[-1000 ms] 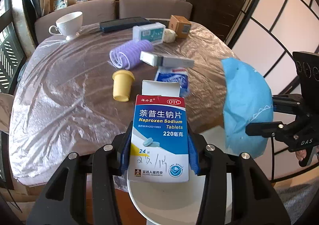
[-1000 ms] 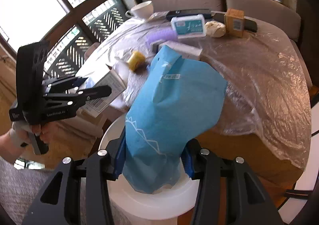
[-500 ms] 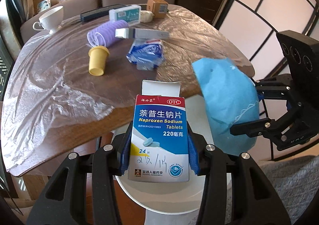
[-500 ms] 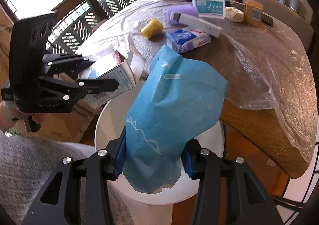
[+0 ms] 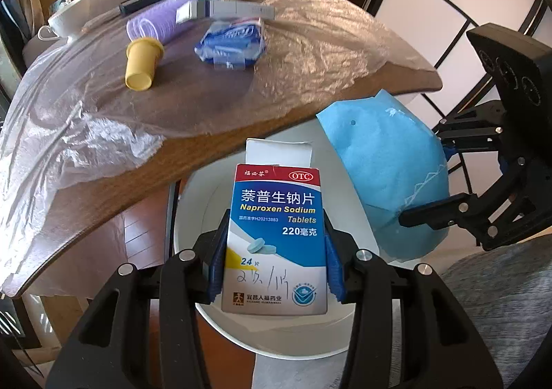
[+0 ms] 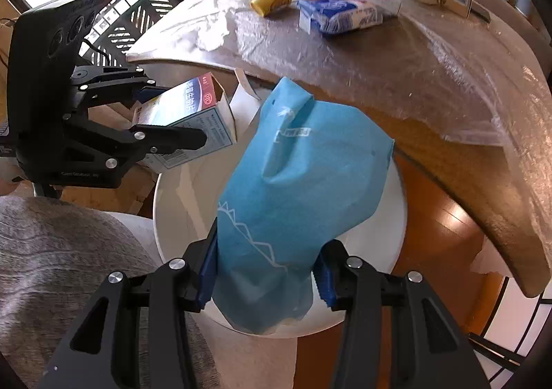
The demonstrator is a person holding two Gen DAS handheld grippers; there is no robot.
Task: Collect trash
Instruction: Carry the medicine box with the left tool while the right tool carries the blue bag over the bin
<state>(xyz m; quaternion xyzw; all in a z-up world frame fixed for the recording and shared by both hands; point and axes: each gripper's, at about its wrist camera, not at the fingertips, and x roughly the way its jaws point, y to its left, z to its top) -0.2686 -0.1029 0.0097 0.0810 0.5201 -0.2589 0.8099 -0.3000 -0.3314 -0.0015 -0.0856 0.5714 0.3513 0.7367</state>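
Evidently both pieces of trash were poised over the white bin (image 5: pixel 193 216), which stood on the floor just off the near edge of the tabletop (image 5: pixel 241 85), and every position below is given from that bin.

Over its left half, the left claw (image 5: pixel 274 261) was clenched on the medicine box (image 5: pixel 276 237), its blue pads pressing the box's two narrow sides. The grip sat low on the box, so the opened top flap pointed away from the claw and down toward the bin's mouth; judged from that, letting go would drop it straight in.

Over the bin's right half, the right claw (image 6: pixel 264 280) was grasping the blue bag (image 6: pixel 296 182) by its lower end, the crumpled bulk bulging out ahead of the pads and hanging above the bin's opening. Being soft, the bag was probably pinched at its gathered end so it would not slip.

Beyond the bin, on the plastic-sheeted tabletop, lay the yellow cup (image 5: pixel 141 64) on its side, the purple roll (image 5: pixel 155 23) behind it, and the blue tissue pack (image 5: pixel 231 47) further right, none of them touched, so collecting seemed unfinished.
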